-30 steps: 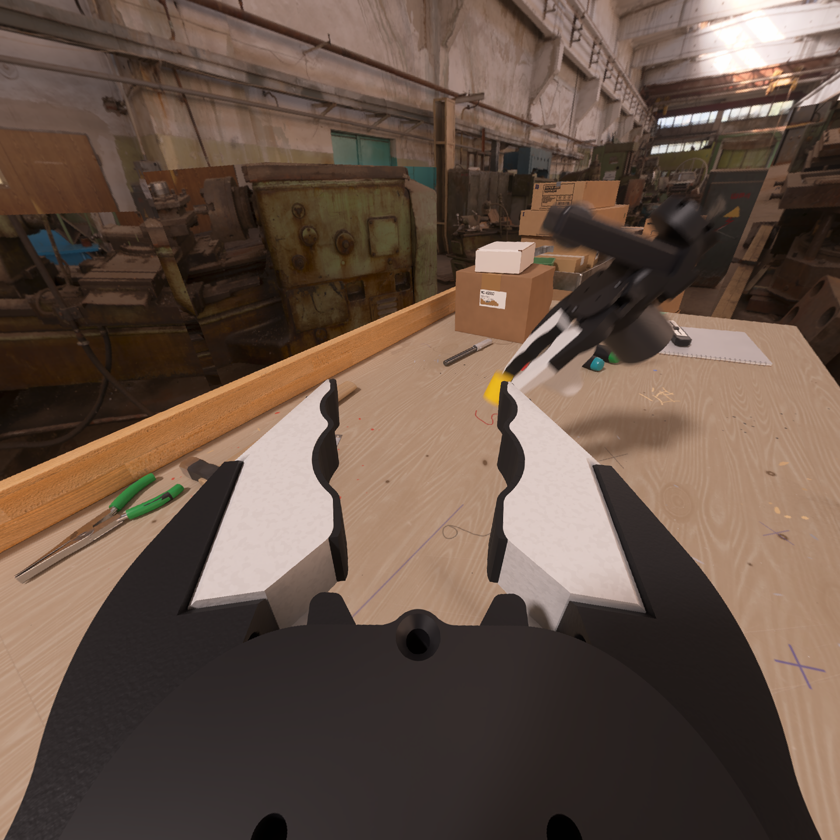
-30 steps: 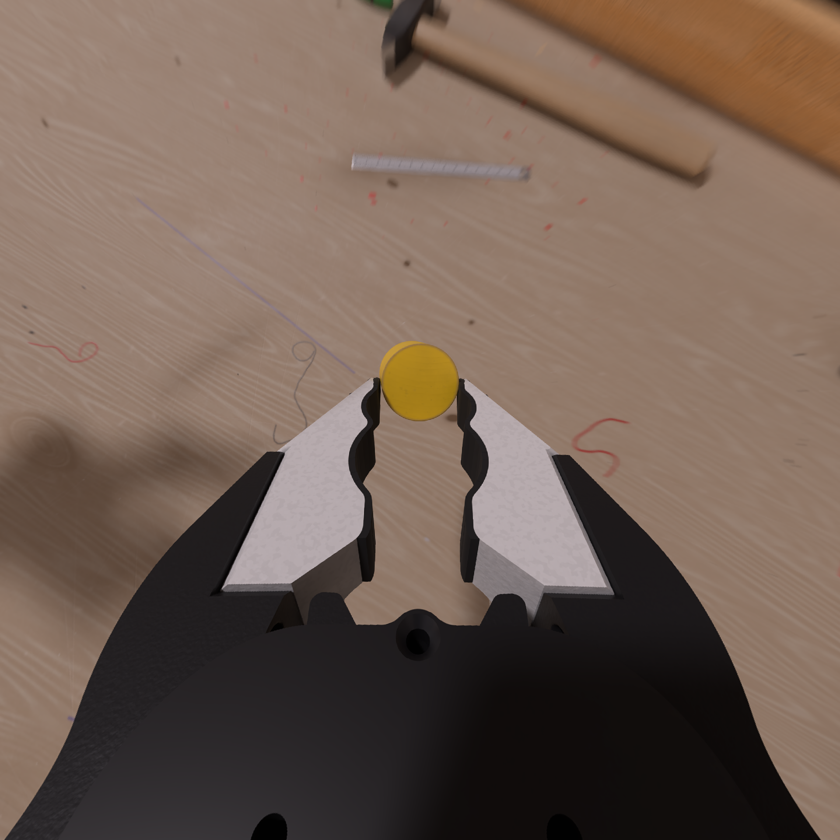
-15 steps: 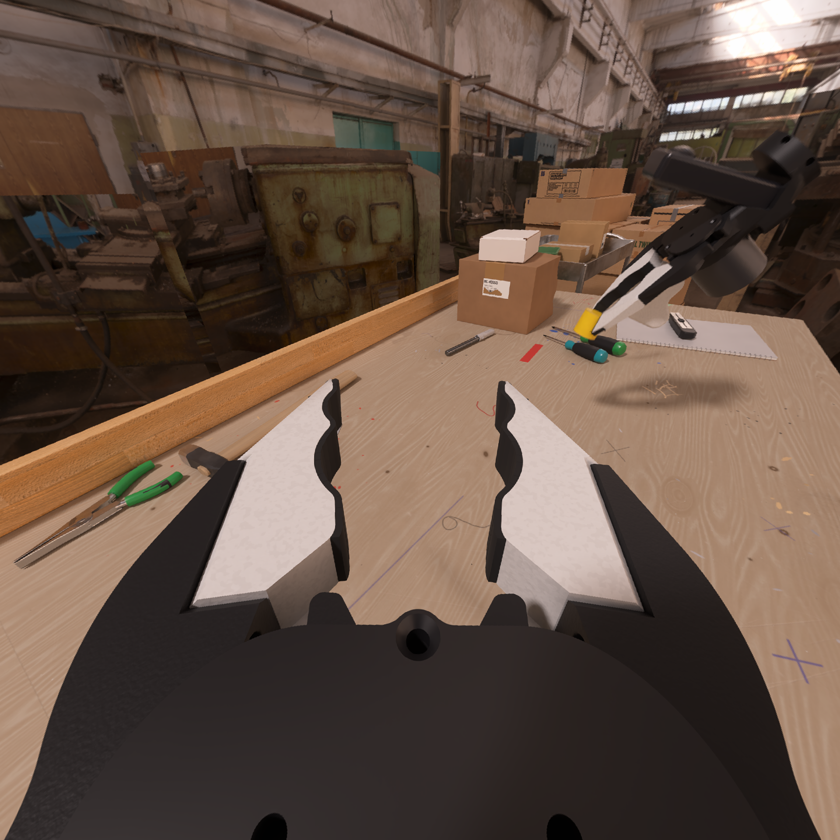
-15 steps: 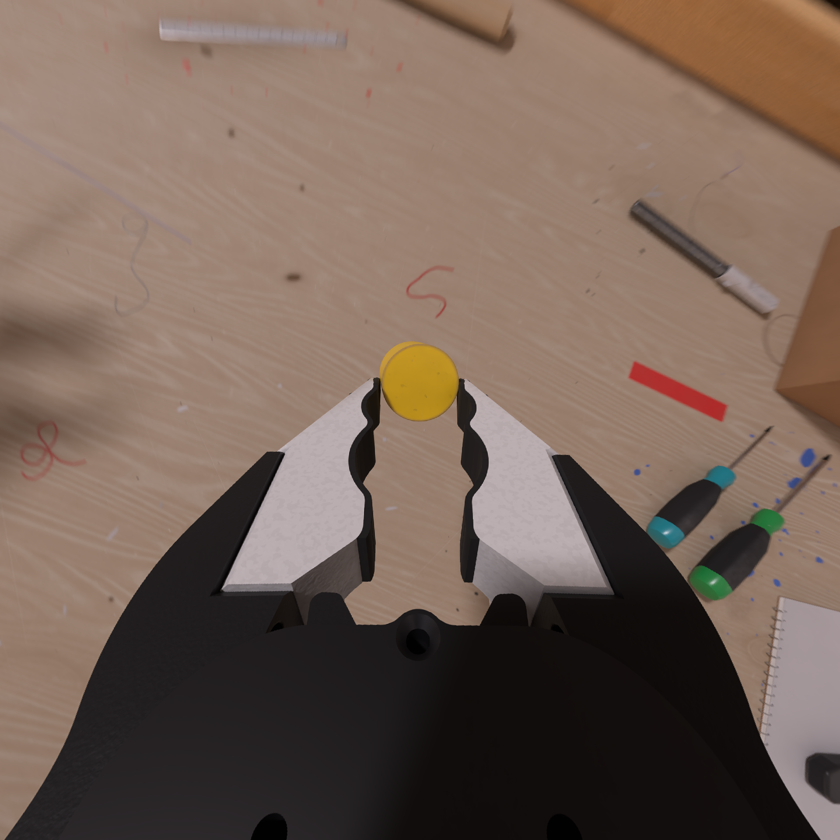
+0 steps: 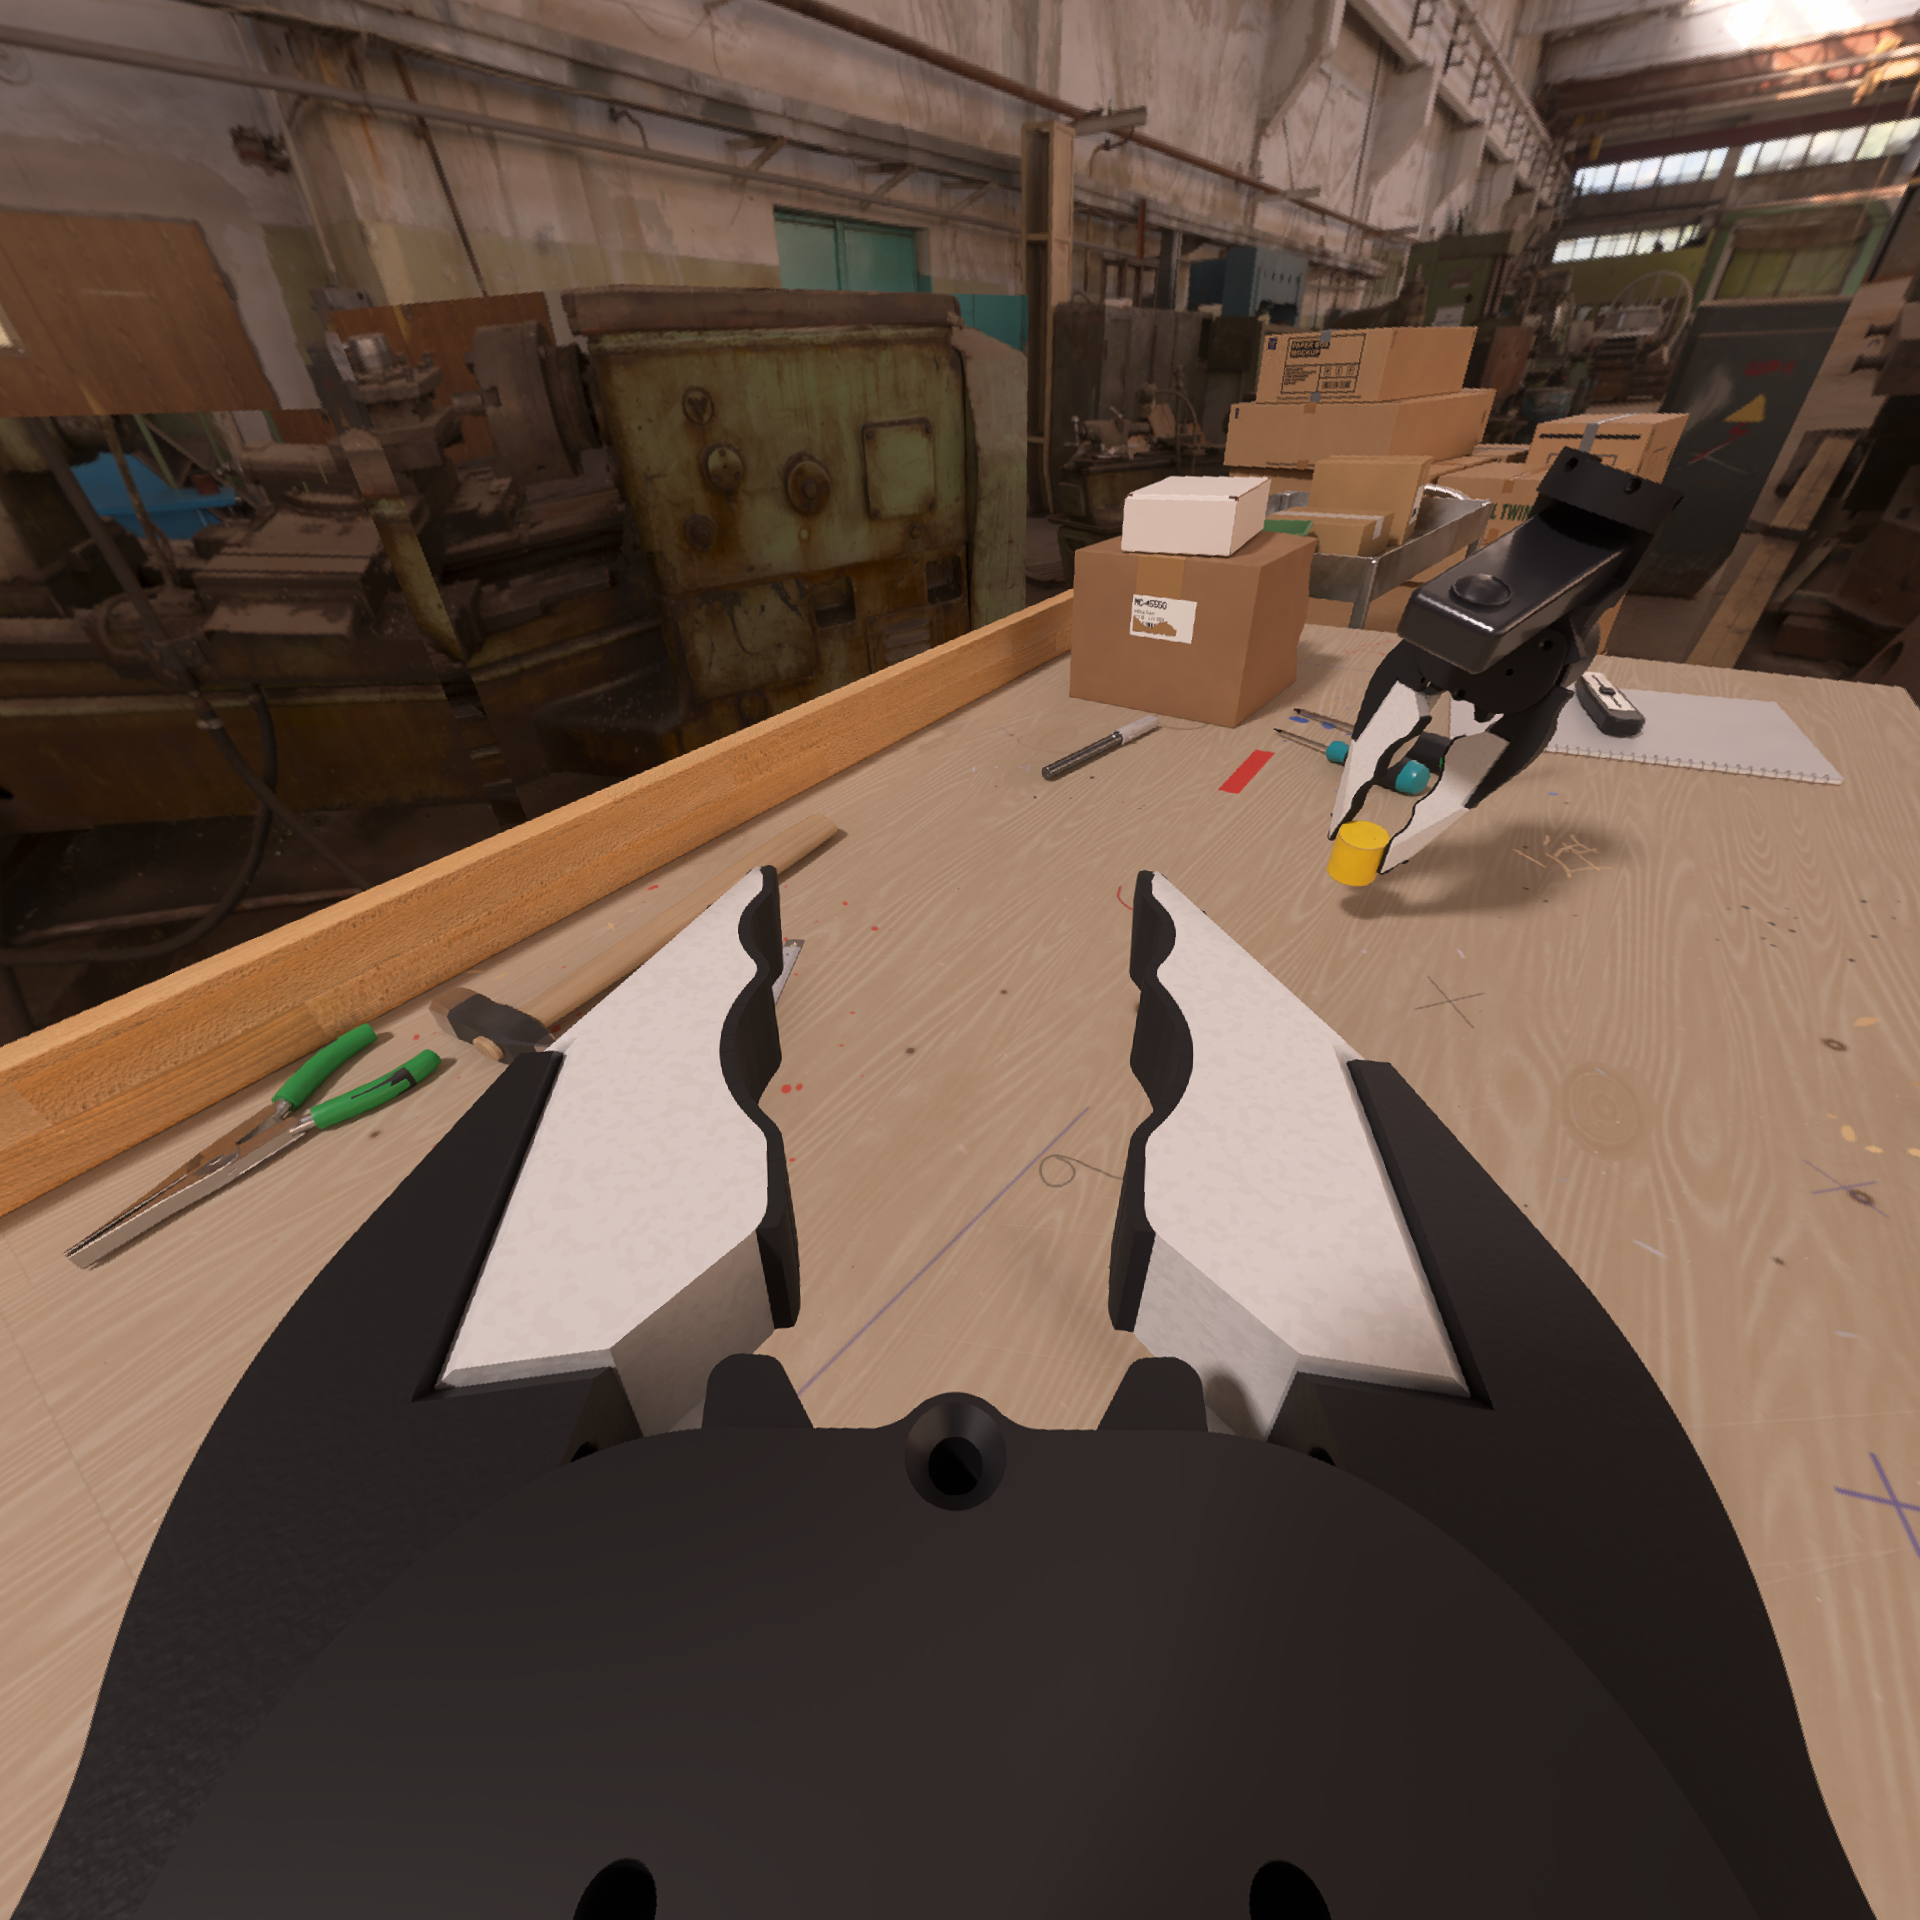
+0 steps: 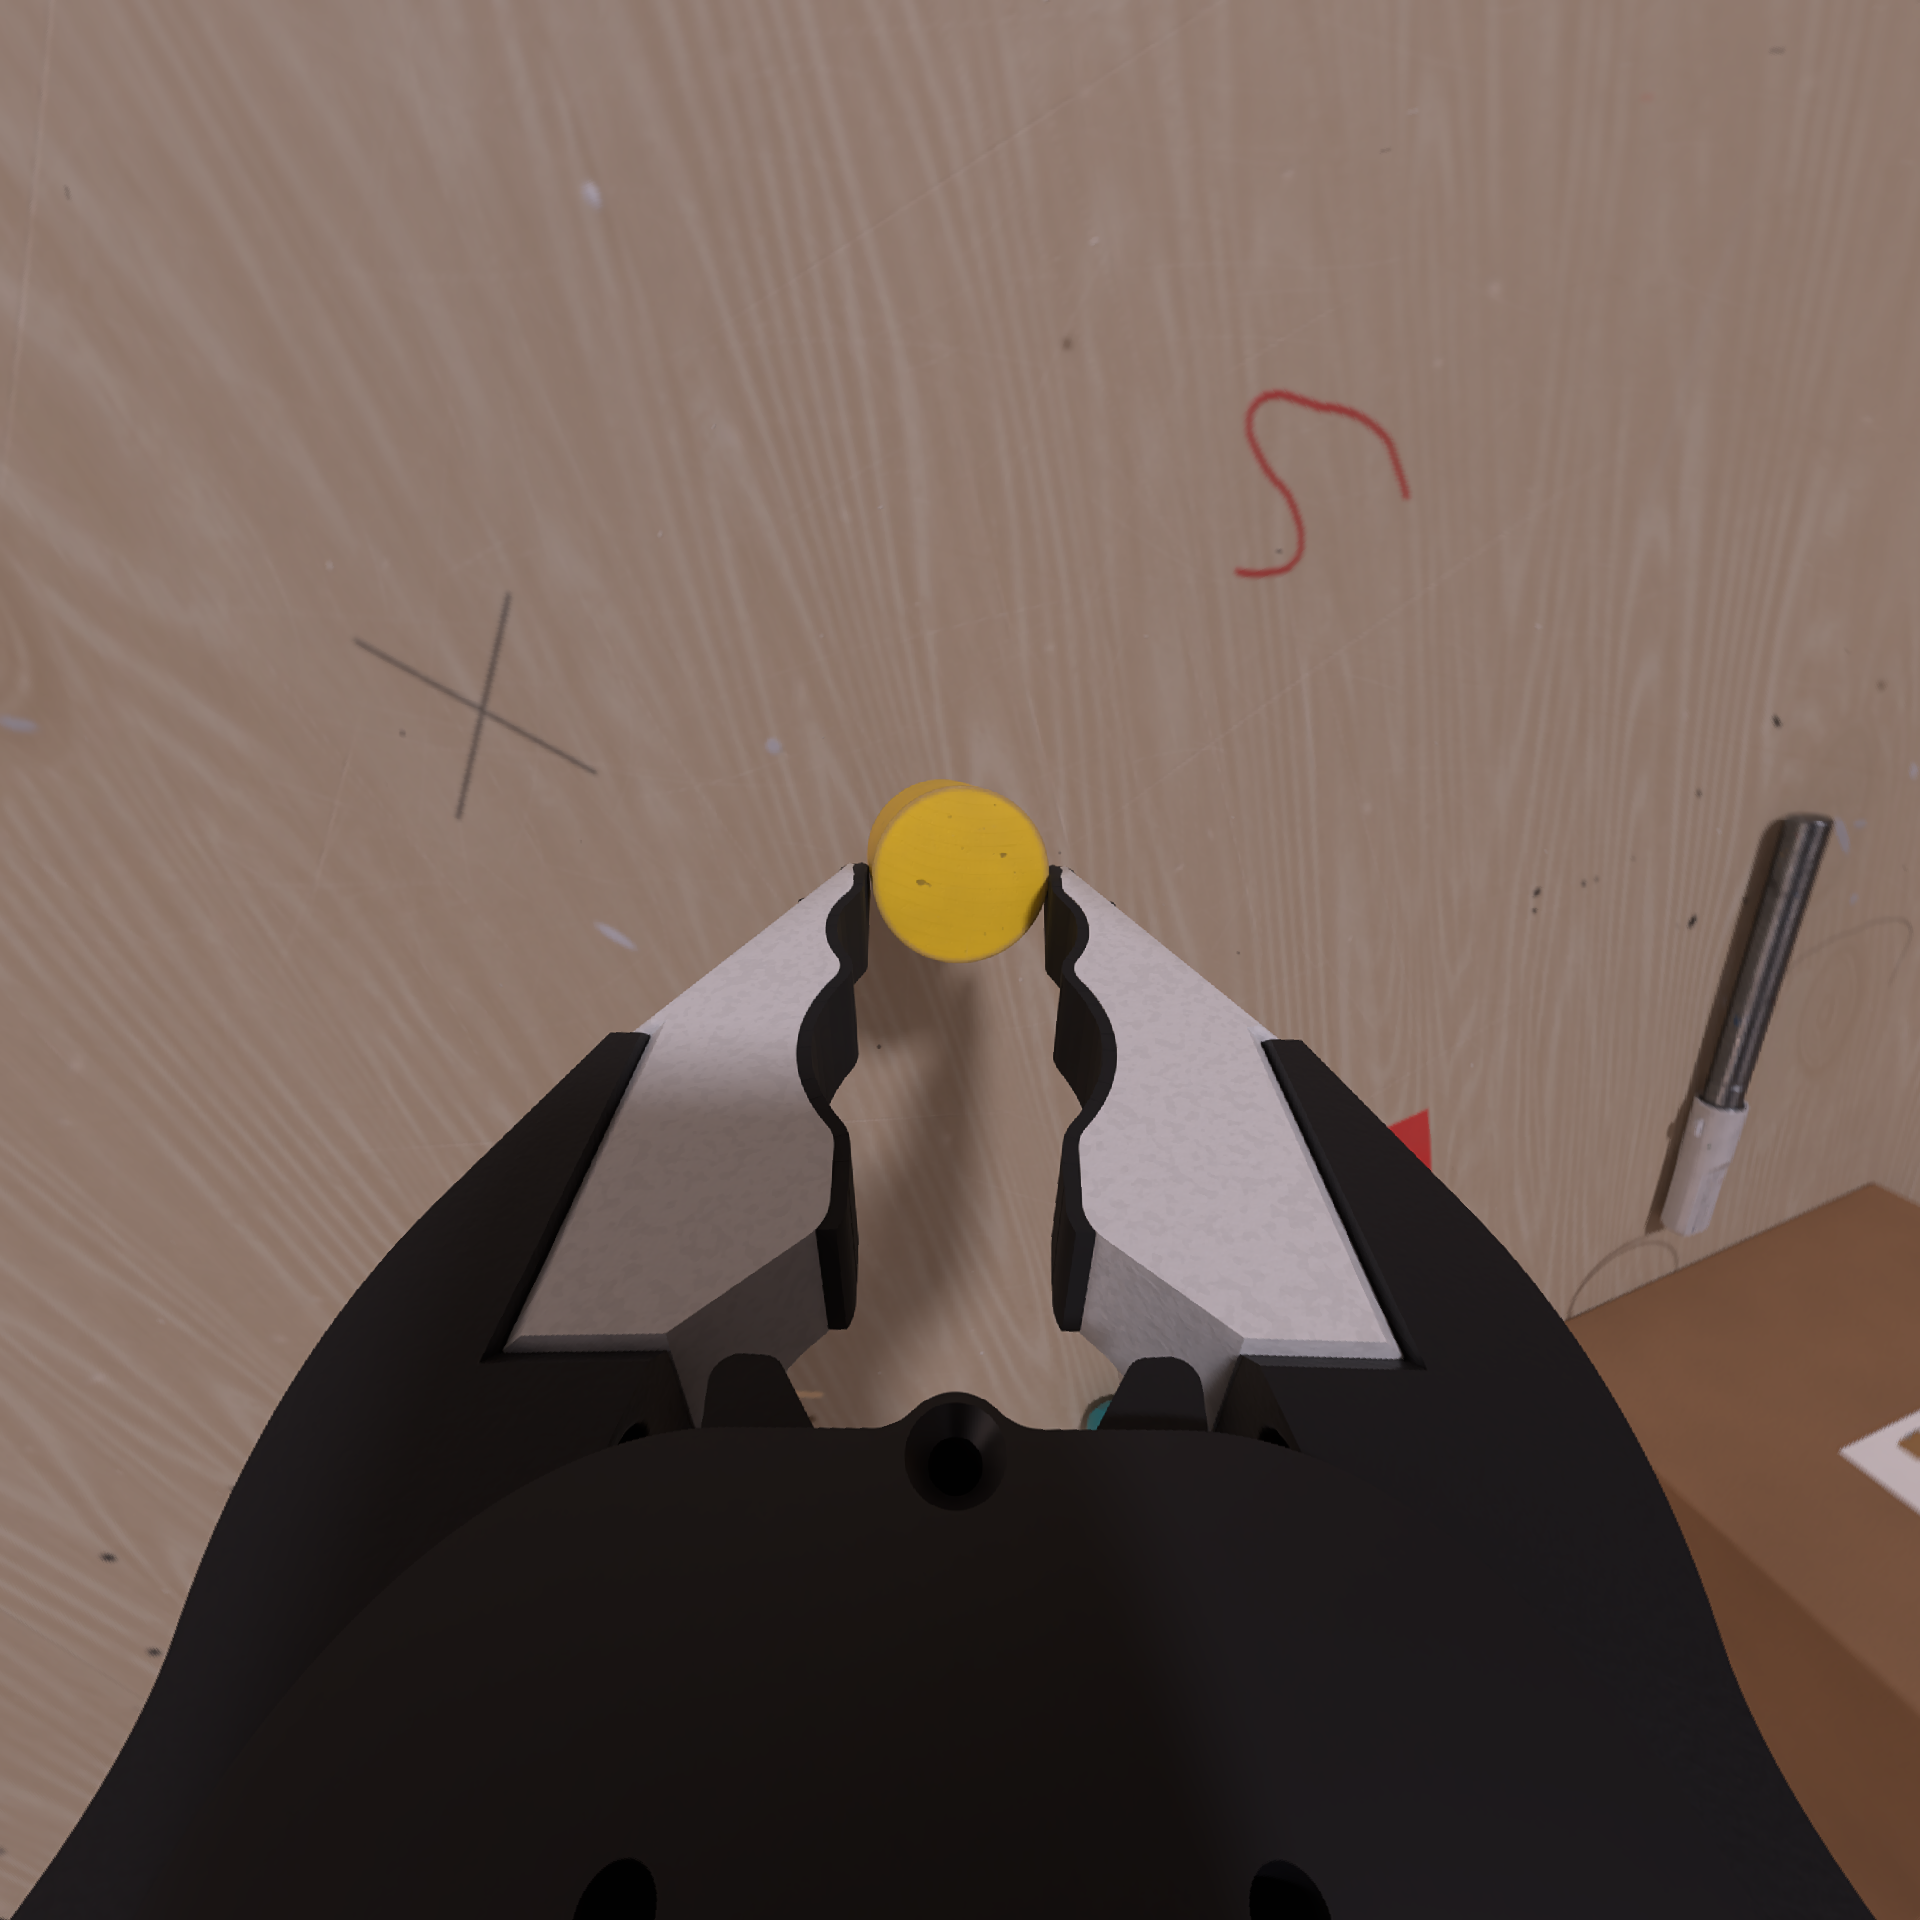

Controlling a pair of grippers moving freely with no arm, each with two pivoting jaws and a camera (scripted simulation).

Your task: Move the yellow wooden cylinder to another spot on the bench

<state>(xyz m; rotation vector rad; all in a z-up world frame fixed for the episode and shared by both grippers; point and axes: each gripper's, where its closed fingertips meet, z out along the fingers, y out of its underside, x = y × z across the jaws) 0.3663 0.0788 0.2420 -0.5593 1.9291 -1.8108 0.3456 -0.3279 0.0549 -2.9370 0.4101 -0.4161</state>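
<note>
The yellow wooden cylinder [image 6: 956, 873] is pinched between the fingertips of my right gripper [image 6: 954, 885], which is shut on it. In the left wrist view the right gripper [image 5: 1374, 844] points down and holds the cylinder [image 5: 1356, 856] upright, at or just above the bench [image 5: 1558, 1039], with its shadow right beneath. It is in front of the cardboard box [image 5: 1184, 634]. My left gripper [image 5: 954, 883] is open and empty, low over the near part of the bench, well short of the cylinder.
A marker [image 5: 1101, 746], a red strip [image 5: 1245, 771], screwdrivers [image 5: 1408, 774] and a spiral notebook [image 5: 1704, 738] lie near the box. A hammer [image 5: 644, 945] and green-handled pliers [image 5: 260, 1132] lie by the wooden beam [image 5: 520, 883] on the left edge.
My right gripper has carried the cylinder from high over the screwdrivers down and nearer, close to the bench surface, and turned. My left gripper has stayed open and almost still.
</note>
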